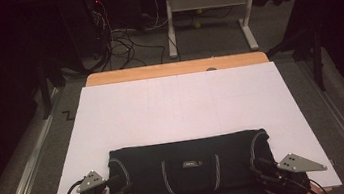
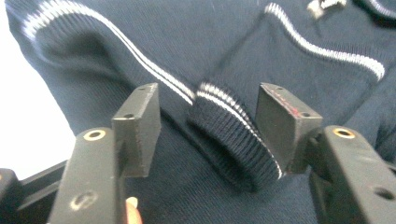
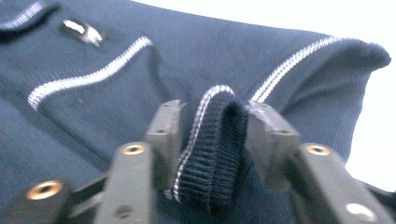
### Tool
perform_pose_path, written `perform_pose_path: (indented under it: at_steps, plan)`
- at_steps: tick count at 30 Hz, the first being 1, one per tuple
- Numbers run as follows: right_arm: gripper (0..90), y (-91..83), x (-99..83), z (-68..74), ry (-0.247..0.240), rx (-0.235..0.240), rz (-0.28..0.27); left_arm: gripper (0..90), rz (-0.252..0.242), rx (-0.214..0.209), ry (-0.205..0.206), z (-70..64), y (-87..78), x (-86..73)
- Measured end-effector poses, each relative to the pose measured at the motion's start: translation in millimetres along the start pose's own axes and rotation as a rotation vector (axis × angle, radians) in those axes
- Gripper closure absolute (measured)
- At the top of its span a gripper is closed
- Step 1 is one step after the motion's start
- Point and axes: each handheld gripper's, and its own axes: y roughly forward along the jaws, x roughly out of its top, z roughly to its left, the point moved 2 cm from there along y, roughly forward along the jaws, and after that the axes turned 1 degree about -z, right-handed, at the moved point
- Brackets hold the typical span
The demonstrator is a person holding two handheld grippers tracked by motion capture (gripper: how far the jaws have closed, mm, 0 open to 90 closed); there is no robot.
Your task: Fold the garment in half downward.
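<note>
We had the navy knit sweater point(image 1: 189, 168) lying folded along the near edge of the counter point(image 1: 181, 106), on its white sheet, with a gripper at each end. The left gripper point(image 2: 208, 121) stood with jaws apart, a ribbed cuff point(image 2: 233, 140) lying between them, brushing one jaw but not pinched. The right gripper point(image 3: 212, 135) had its jaws squeezed onto the other ribbed cuff point(image 3: 212, 149), which bulged up between them.

Our worry was imbalance: if we had lifted then, only the right end would have risen, and the fold would have skewed or slumped open. The left jaws might also have closed on the cuff's edge alone and let the soft knit slide out. A bunched right cuff could have crept free under load.

No containers were on the counter, so nothing was held inside anything.
</note>
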Motion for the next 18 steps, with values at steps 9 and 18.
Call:
perform_pose_path:
  at_steps: [9,18]
  plan:
    - [36.9,-0.6,7.6,-9.3,0.021,-0.052,-0.071,27.8,-0.092,0.044,-0.052,18.2,-10.2,10.2]
    - [32.0,15.9,22.2,-25.8,0.031,-0.098,-0.078,25.6,-0.115,0.096,-0.081,39.5,-1.1,26.8]
